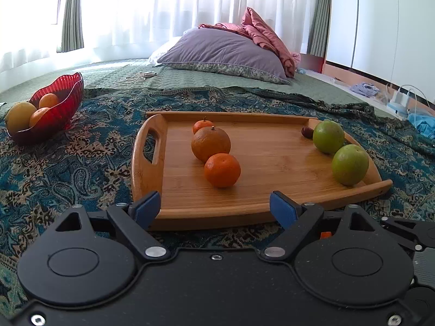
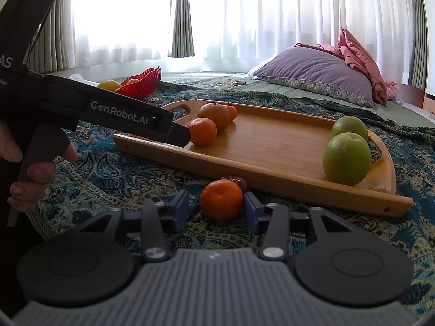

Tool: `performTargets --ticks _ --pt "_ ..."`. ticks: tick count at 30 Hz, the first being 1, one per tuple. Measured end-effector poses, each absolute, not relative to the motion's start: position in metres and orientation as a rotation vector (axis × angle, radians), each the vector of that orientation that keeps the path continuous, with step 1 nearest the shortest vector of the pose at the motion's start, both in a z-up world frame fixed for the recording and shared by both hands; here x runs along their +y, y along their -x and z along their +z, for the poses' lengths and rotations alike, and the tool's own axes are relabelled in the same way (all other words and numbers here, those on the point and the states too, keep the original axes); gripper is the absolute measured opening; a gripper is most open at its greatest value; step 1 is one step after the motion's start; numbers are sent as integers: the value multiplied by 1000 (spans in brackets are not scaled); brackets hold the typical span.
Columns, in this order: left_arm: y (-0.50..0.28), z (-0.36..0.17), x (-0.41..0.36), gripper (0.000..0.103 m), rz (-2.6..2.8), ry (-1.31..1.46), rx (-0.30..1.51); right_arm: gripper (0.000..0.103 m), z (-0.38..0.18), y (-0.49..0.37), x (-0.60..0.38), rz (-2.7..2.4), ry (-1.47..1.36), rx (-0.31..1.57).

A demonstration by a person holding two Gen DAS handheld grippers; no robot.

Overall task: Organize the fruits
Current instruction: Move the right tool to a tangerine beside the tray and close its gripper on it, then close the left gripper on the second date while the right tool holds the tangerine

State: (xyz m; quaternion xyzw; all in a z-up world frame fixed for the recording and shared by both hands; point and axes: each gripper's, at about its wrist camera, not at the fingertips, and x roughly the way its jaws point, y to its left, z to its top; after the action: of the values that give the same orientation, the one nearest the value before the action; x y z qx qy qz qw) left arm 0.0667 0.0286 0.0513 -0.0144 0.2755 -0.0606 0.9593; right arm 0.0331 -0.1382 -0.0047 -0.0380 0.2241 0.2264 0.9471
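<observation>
Blown-out window backlight, fisheye-bent edges

Oranges (image 1: pixel 211 143) and green fruits (image 1: pixel 328 136) rest on tray (image 1: pixel 272 190).

Tray (image 1: pixel 272 163) centre bare between orange row (image 1: pixel 211 144) and green fruits (image 1: pixel 350 164). Left gripper (image 2: pixel 152 125) overhangs its near-left corner.

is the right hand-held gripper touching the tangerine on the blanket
Cannot tell. In the right wrist view the right hand-held gripper brackets the tangerine; its right pad looks against it, the left shows a gap.
</observation>
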Motion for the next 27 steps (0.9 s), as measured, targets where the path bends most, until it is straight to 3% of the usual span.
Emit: performTargets --ticks 1,11,16,23,27 --pt "-66 51 29 87 -125 37 560 40 -5 -35 -139 454 72 457" --pt "-58 47 25 85 -158 57 556 38 5 -21 -151 350 128 361" --pt "-50 41 12 74 -230 70 564 39 5 -21 -166 257 157 346" --pt "-41 29 -15 49 -299 75 589 39 0 -19 -184 128 111 314" --pt "-37 24 -34 44 -288 25 565 39 -3 -16 -191 98 82 318"
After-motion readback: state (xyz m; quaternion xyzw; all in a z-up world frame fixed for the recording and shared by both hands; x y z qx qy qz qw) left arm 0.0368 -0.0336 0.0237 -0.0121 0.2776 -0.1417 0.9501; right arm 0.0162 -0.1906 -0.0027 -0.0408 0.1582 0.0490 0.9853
